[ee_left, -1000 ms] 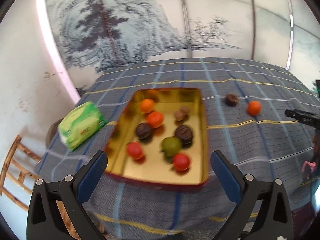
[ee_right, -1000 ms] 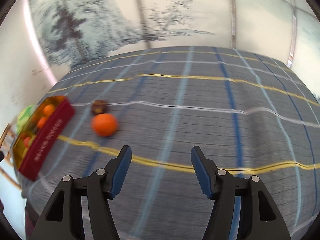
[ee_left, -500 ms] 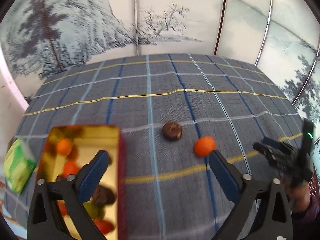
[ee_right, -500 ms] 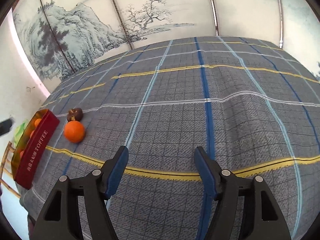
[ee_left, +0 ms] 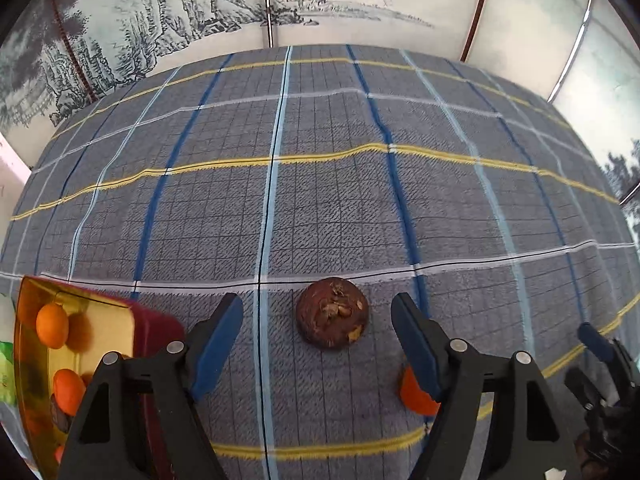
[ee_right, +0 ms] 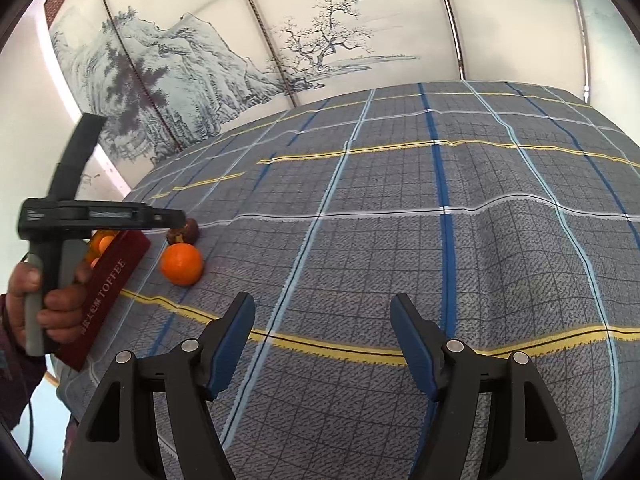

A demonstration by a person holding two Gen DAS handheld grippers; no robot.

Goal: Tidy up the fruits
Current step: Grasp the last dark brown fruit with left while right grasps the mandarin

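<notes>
A dark brown round fruit [ee_left: 333,313] lies on the plaid tablecloth, just ahead of and between the fingers of my open left gripper [ee_left: 318,334]. An orange [ee_left: 414,394] lies beside it, partly hidden behind the right finger. The red and gold tin [ee_left: 152,322] with several fruits stands at the left. In the right wrist view the orange [ee_right: 181,264], the brown fruit [ee_right: 188,231] and the tin [ee_right: 108,284] are at the left, with the left gripper [ee_right: 172,216] above them. My right gripper [ee_right: 322,342] is open and empty over bare cloth.
The blue-grey plaid tablecloth [ee_left: 320,184] covers the whole table. A painted screen [ee_right: 320,40] stands behind its far edge. A green packet [ee_left: 5,368] shows at the far left beyond the tin. The right gripper [ee_left: 600,364] shows at the left view's right edge.
My left gripper has swung right from over the tin and come down close to the brown fruit. My right gripper has drawn slightly back; the left gripper has entered its view.
</notes>
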